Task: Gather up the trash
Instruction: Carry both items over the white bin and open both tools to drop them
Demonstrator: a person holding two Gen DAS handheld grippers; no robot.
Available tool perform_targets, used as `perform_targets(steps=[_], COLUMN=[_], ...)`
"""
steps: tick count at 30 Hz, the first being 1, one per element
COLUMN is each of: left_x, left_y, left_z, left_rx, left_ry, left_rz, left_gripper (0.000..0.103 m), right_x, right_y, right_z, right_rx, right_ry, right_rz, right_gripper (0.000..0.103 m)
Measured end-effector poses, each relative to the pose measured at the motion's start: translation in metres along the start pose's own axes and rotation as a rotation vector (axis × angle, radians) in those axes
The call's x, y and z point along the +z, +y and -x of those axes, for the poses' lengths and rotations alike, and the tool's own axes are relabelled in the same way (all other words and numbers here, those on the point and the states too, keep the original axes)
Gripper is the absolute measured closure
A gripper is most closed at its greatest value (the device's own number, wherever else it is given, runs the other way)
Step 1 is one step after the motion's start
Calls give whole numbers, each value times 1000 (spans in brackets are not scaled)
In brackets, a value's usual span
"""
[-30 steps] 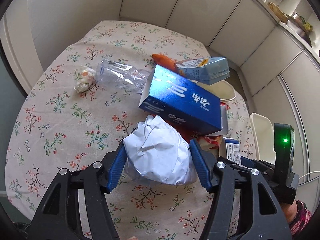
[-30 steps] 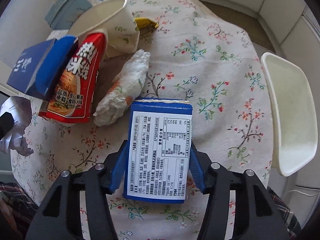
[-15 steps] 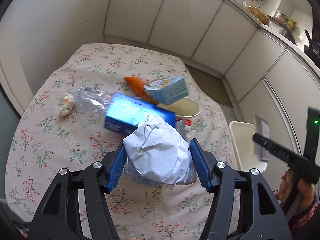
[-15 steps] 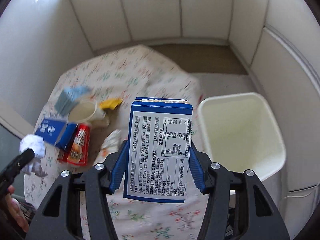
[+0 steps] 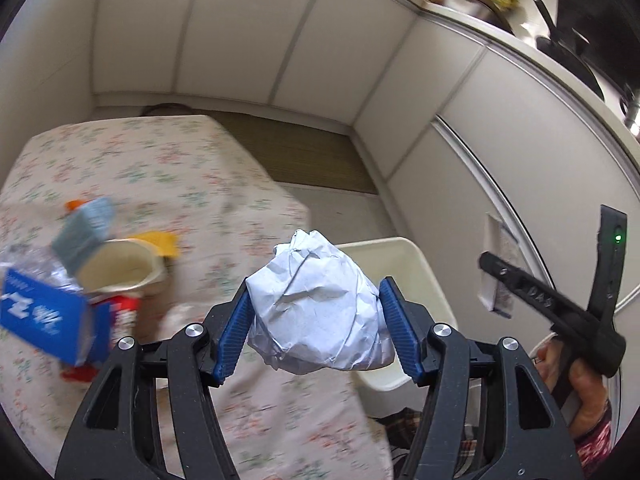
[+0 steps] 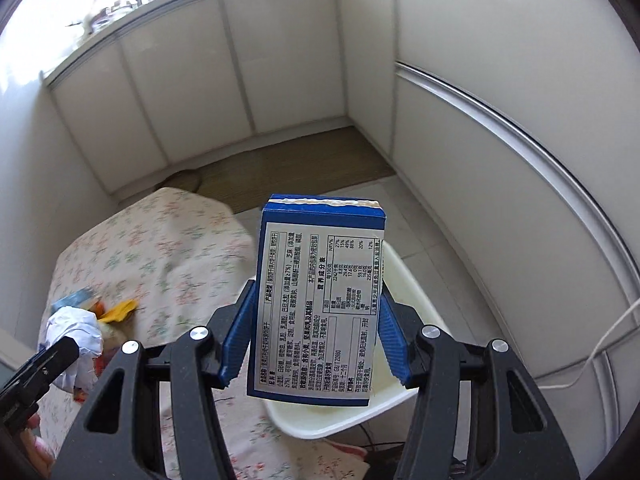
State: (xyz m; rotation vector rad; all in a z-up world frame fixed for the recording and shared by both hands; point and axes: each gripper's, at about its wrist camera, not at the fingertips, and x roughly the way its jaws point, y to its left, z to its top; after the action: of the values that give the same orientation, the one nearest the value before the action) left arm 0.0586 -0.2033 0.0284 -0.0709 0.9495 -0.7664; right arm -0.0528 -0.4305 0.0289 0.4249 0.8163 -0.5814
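Note:
My left gripper is shut on a crumpled white paper ball, held in the air above the table's right edge, near the white bin. My right gripper is shut on a blue carton with a white label, held above the same white bin. The right gripper also shows at the right of the left wrist view, and the paper ball shows at the left of the right wrist view.
The flowered table holds a paper cup, a blue box, a red packet, a yellow wrapper and a pale blue carton. White cabinets surround the floor behind the bin.
Both grippers have lifted their loads off the table and swung right toward the white bin. The carton now hangs over the bin; the paper ball is near the bin's edge.

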Motion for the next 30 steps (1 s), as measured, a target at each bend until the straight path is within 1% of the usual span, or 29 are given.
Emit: perform_targets(steps=[4, 8, 11, 12, 15, 17, 18, 20, 22, 25, 28, 30], left_x=[1, -6, -13, -14, -15, -16, -16, -17, -16, -15, -20, -23], left_y=[-33, -55, -62, -63, -62, -60, -59, -54, -44, -28, -16, -12], left_z=[-41, -88, -113, -118, -134, -133, -131, -124, -116, -102, -83, -76], left_rx=[-57, -80, -78, -78, -76, -65, -54, -25, -13, 18, 60, 73], left_ry=[50, 117, 154, 165, 194, 192, 187, 173, 160, 136, 108, 99], left_rz=[-27, -34, -46, -47, -27, -23, -26, -29, -10, 7, 6, 3], left_gripper=[43, 42, 40, 37, 32, 28, 24, 21, 18, 17, 17, 17], right_x=[3, 5, 5, 6, 6, 7, 8, 8, 7, 6, 4, 4], right_y=[-29, -43, -44, -44, -46, -48, -48, -46, -39, -30, -24, -21], right_z=[-10, -24, -34, -37, -43, -47, -48, -52, -55, -61, -68, -72], right_rx=[-30, -42, -50, -56, -72, -80, -83, -86, -87, -95, -104, -109], right_ry=[25, 65, 83, 86, 92, 95, 96, 103, 113, 129, 152, 162], right_rz=[-48, -81, -82, -81, -89, -93, -93, -89, -74, -52, -41, -41], right_gripper=[47, 47, 47, 47, 47, 47, 47, 47, 47, 47, 46, 46])
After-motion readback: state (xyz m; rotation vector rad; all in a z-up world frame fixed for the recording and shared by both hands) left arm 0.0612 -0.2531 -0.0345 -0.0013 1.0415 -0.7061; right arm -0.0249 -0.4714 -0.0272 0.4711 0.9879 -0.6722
